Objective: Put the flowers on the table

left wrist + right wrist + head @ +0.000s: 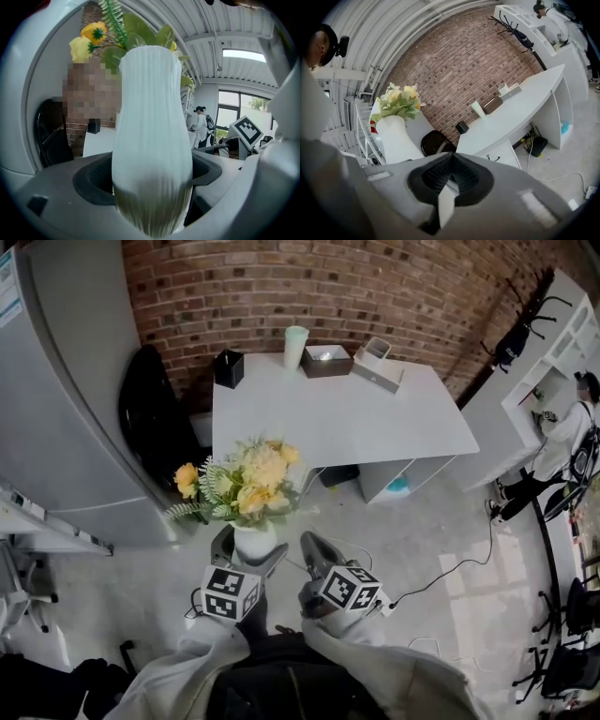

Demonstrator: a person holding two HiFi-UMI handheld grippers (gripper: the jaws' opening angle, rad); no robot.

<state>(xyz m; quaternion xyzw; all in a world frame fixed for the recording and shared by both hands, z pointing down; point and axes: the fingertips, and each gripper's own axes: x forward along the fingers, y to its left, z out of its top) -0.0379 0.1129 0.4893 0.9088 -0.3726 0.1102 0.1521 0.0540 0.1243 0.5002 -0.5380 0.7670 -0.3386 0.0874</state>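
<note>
We hold the left tool (247, 559) clamped on the white vase (152, 140) of yellow flowers (246, 479), in the air short of the counter (375, 418). Our right tool (450, 164) is pressed together, empty, beside the vase.

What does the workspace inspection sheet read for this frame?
Surface: table, white, mostly bare.
Job's things: flowers in vase, carried, not yet on table.
Clutter: black box, cup, brown tray, white box along table's far edge.
Grippers: left gripper shut on vase; right gripper shut, empty.
Cables: cable across floor.
Surroundings: brick wall, chair, shelves, person at right.
</note>
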